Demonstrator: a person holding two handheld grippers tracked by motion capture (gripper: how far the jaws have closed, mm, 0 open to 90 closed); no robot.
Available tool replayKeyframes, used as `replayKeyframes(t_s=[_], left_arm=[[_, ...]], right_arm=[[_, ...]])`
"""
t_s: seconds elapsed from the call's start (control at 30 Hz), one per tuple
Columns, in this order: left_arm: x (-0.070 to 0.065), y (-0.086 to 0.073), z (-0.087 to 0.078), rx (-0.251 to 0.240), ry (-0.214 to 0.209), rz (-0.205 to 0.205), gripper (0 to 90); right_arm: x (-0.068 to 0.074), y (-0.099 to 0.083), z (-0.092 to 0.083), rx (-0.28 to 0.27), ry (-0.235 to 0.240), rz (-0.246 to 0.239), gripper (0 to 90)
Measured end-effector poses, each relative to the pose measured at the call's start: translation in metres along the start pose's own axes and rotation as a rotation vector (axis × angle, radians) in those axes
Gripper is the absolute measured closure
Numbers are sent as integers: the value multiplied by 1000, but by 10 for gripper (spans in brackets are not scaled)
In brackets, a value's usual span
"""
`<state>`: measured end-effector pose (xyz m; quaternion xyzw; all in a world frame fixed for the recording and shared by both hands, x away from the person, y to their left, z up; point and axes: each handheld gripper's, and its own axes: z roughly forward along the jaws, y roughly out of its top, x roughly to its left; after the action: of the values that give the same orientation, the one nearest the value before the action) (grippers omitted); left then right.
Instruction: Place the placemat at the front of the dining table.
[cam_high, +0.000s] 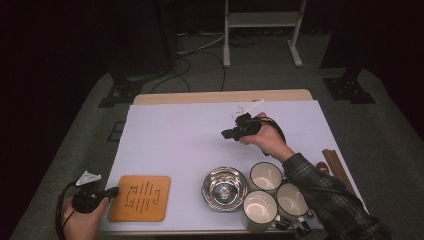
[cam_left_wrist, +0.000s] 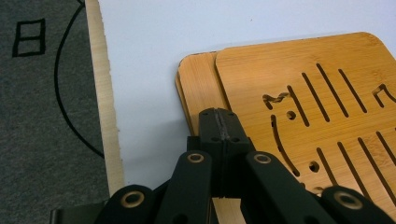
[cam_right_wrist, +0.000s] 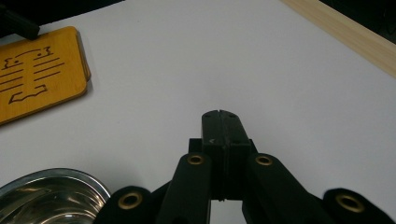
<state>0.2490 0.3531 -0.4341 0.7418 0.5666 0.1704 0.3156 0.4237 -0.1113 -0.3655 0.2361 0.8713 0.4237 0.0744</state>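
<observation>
Left gripper (cam_high: 111, 191) resting at the wooden board's (cam_high: 140, 198) edge, fingers (cam_left_wrist: 219, 126) pressed together over it, right gripper (cam_high: 226, 134) hovering above the bare counter (cam_high: 175, 140), fingers (cam_right_wrist: 223, 128) pressed together, pinching nothing, steel bowl (cam_high: 224, 188) lying nearby.

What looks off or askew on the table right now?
Little stands out. The wooden board is really two stacked boards, slightly out of line at one edge in the left gripper view. The bowl and three mugs stand upright; nothing is spilled.
</observation>
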Motion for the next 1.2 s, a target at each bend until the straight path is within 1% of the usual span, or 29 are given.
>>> replayKeyframes(t_s=[0.27, 0.43, 0.67, 0.8, 1.03, 1.2], left_arm=[[0, 0, 0, 0, -1, 0, 900], [0, 0, 0, 1, -3, -2, 900], [0, 0, 0, 0, -5, -2, 899], [0, 0, 0, -1, -5, -3, 900], [1, 0, 0, -3, -5, -3, 899], [1, 0, 0, -2, -5, -1, 900]], right_arm=[[13, 6, 4, 1, 18, -25, 896], [23, 12, 8, 0, 37, -39, 896], [38, 19, 14, 9, 58, -75, 896], [45, 21, 17, 6, 76, -92, 896], [60, 26, 23, -2, 111, -108, 896], [72, 29, 29, 2, 135, -132, 896]])
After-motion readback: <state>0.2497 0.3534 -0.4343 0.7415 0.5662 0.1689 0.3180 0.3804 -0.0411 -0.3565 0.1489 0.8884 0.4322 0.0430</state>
